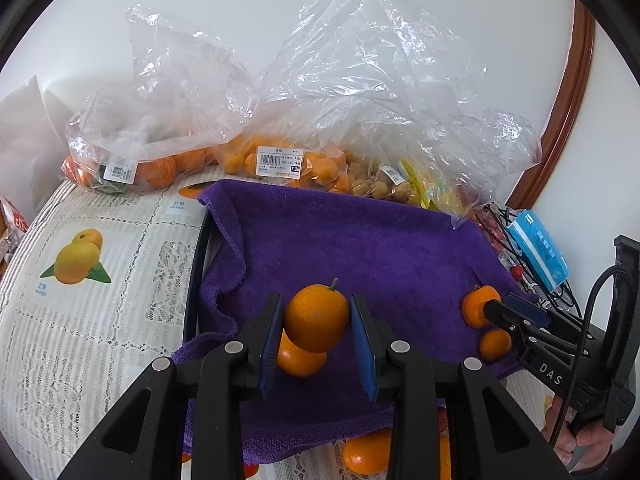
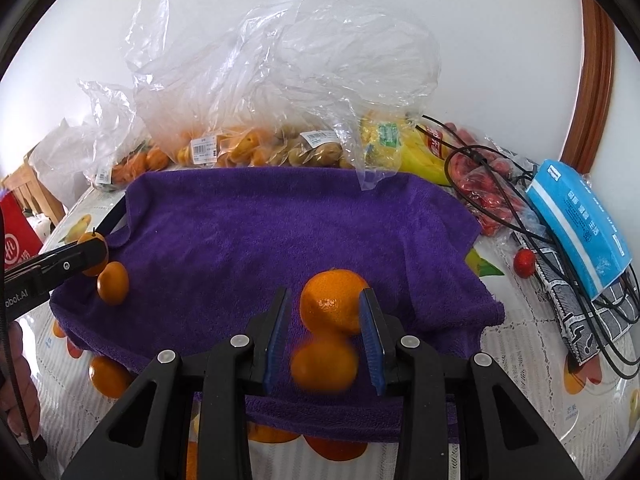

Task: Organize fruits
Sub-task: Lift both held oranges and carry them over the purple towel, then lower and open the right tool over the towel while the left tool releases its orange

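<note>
Left wrist view: left gripper (image 1: 317, 334) fingers pinching a small stemmed orange citrus fruit (image 1: 317, 317) at lower centre; right gripper (image 2: 325, 334) likewise pinching a round orange mandarin (image 2: 332, 302) — next, probably set both on the purple terry towel (image 1: 360, 240).

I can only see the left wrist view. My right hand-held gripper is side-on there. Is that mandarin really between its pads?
Observer: Yes. The right wrist view shows the mandarin clamped between the blue pads of the right hand-held gripper, above the purple towel.
Operator: And the yellow thing behind the towel's far right corner?
Observer: That is a bunch of bananas, partly covered by clear plastic.
</note>
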A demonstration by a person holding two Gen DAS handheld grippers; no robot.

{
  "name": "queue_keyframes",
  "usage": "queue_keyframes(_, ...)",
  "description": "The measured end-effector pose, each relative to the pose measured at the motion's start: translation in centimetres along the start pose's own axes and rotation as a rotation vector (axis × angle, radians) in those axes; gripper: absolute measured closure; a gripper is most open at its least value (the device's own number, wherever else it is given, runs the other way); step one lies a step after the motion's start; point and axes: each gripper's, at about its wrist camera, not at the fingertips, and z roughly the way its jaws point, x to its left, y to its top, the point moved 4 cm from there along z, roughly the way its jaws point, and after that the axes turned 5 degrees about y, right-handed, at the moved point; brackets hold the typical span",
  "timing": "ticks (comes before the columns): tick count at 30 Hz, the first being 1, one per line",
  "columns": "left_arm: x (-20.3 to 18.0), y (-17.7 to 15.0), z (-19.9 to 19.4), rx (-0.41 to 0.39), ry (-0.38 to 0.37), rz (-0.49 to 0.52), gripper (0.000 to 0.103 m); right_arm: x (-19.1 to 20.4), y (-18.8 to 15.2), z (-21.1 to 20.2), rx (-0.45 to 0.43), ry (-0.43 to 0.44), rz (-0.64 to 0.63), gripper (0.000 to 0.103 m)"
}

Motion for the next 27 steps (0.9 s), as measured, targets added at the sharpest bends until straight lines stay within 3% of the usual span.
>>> queue_keyframes(18,-1.4,-0.8,0.8,0.055,-0.064,0.045,0.071,-0.2,0.1,-0.6,-0.021,-0.002,0.012,0.062)
queue_keyframes(27,-1.6,-1.1,0.8,0.058,-0.057,0.059,0.071,-0.4,0.2,-0.7,-0.025,-0.006,0.017,0.062)
